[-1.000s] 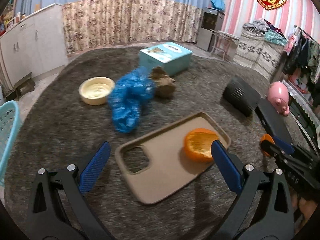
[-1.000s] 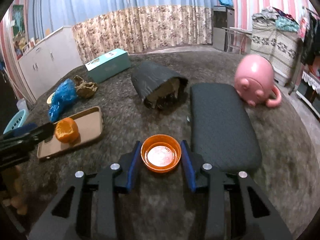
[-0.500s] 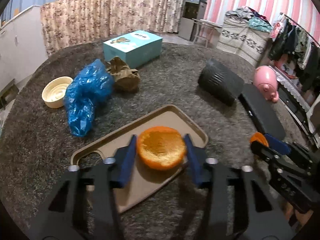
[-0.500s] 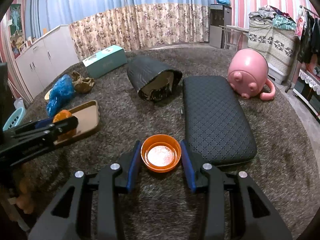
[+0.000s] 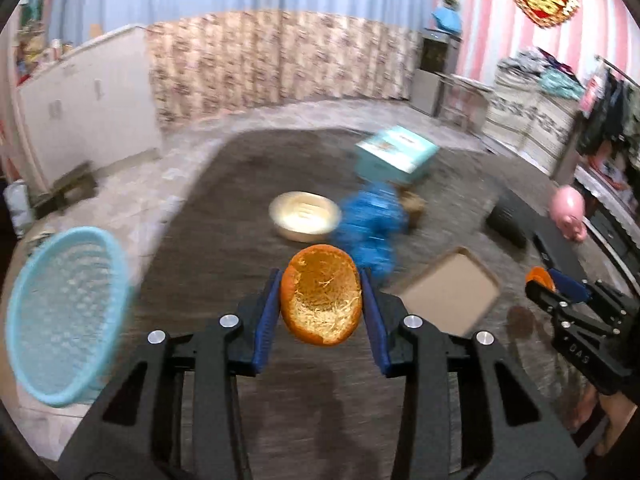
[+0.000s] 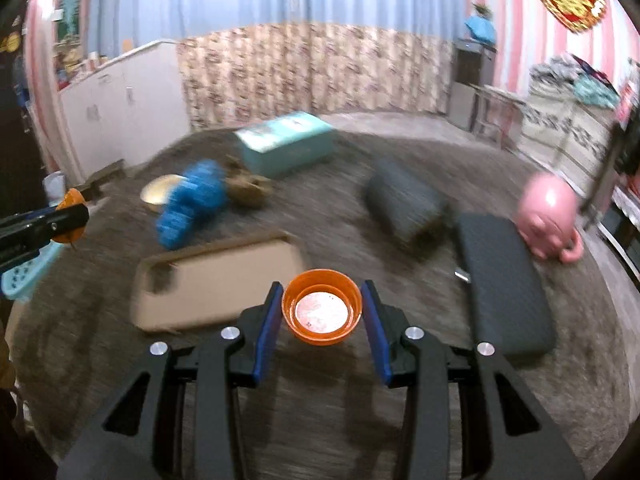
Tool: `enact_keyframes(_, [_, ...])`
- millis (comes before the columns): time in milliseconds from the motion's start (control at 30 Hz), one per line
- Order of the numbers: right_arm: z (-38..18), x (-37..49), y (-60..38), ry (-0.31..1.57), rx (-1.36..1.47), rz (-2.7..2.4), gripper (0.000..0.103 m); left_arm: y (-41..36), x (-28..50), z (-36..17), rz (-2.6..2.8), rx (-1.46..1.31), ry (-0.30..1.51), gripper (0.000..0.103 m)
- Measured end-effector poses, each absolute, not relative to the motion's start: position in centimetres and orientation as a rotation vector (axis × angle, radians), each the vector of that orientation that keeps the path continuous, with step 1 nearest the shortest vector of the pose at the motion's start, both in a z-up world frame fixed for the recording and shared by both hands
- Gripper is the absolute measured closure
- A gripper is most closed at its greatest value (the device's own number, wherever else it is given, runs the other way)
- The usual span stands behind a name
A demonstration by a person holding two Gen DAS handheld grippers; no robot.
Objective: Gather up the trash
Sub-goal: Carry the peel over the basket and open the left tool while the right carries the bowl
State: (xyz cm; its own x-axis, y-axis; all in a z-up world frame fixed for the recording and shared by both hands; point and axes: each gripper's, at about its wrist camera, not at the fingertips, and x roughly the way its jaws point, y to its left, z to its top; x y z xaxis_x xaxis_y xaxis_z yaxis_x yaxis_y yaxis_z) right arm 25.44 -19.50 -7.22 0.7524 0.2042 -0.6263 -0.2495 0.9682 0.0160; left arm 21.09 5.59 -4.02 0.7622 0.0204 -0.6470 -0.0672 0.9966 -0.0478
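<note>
Dark carpeted worktop (image 5: 224,248); left gripper (image 5: 321,304) fingers clamp orange peel (image 5: 321,300); right gripper (image 6: 322,308) fingers clamp orange cap (image 6: 322,307); teal basket (image 5: 60,320) far left.

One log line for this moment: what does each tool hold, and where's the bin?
left tool: shut on orange peel | right tool: shut on orange cap | blue basket: at left

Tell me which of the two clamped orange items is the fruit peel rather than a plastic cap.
The one in the left claw: the orange peel, ragged-edged with stringy white pith inside. The right claw holds the orange cap, smooth, round-rimmed, with a pale flat base.
</note>
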Motion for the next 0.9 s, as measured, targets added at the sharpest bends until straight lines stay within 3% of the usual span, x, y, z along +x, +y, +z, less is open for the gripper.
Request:
enact_keyframes(433, [-4.3,25.8,-4.5,0.635,-0.15,0.503,0.063,22.5,16.5,-1.8,0.309,-0.104,0.651,0.065])
enact_keyframes(900, [-2.7,26.7,7.4,0.591,-0.161,0.619,0.063,29.9,15.9,-4.5,0.424,-0.135,0.644,0.065])
